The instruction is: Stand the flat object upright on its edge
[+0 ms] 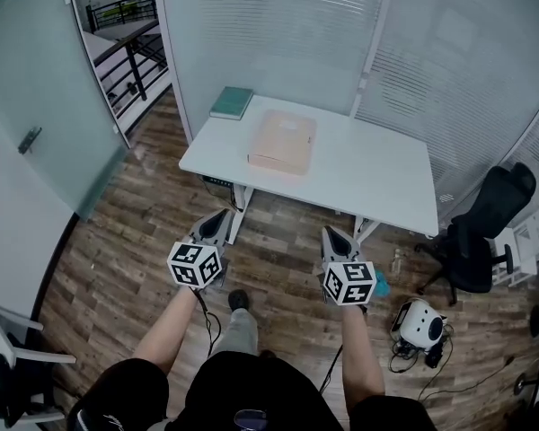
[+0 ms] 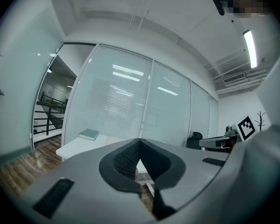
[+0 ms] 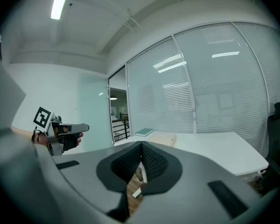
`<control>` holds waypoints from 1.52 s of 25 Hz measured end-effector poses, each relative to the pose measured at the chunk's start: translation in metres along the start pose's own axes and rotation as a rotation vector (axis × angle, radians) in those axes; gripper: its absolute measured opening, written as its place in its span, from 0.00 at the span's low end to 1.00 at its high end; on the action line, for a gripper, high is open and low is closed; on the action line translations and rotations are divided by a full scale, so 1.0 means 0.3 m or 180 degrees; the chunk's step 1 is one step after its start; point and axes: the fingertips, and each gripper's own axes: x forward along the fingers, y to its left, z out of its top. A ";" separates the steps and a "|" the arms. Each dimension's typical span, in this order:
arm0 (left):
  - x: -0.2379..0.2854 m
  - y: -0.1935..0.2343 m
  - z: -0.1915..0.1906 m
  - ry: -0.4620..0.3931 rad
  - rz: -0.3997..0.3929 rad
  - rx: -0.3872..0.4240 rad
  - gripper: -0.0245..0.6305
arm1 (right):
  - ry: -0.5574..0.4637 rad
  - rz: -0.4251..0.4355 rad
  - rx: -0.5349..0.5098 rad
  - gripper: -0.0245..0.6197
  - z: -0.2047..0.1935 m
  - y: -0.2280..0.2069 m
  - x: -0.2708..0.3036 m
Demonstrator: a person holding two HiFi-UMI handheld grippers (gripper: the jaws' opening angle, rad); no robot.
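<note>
A flat tan box (image 1: 283, 141) lies on its broad face on the white table (image 1: 377, 182), left of the middle; its corner shows as the tan box (image 3: 164, 137) in the right gripper view. A green book (image 1: 231, 102) lies flat at the table's far left corner, seen again as the green book (image 2: 89, 134) and the green book (image 3: 144, 132). My left gripper (image 1: 222, 216) and right gripper (image 1: 331, 234) hover over the wooden floor short of the table, both shut and empty, pointing toward it. In its own view the left gripper (image 2: 139, 140) has jaws meeting; likewise the right gripper (image 3: 141, 144).
Frosted glass partitions (image 1: 278, 34) stand behind the table. A black office chair (image 1: 485, 227) is at the right, with a small white device (image 1: 420, 321) and cables on the floor near it. A glass door (image 1: 36, 97) and a black railing (image 1: 130, 48) are at the left.
</note>
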 end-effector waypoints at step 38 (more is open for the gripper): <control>0.705 0.560 0.102 0.0124 -0.0368 -0.0230 0.07 | 0.0233 -0.0353 -0.0054 0.07 0.164 -0.174 0.793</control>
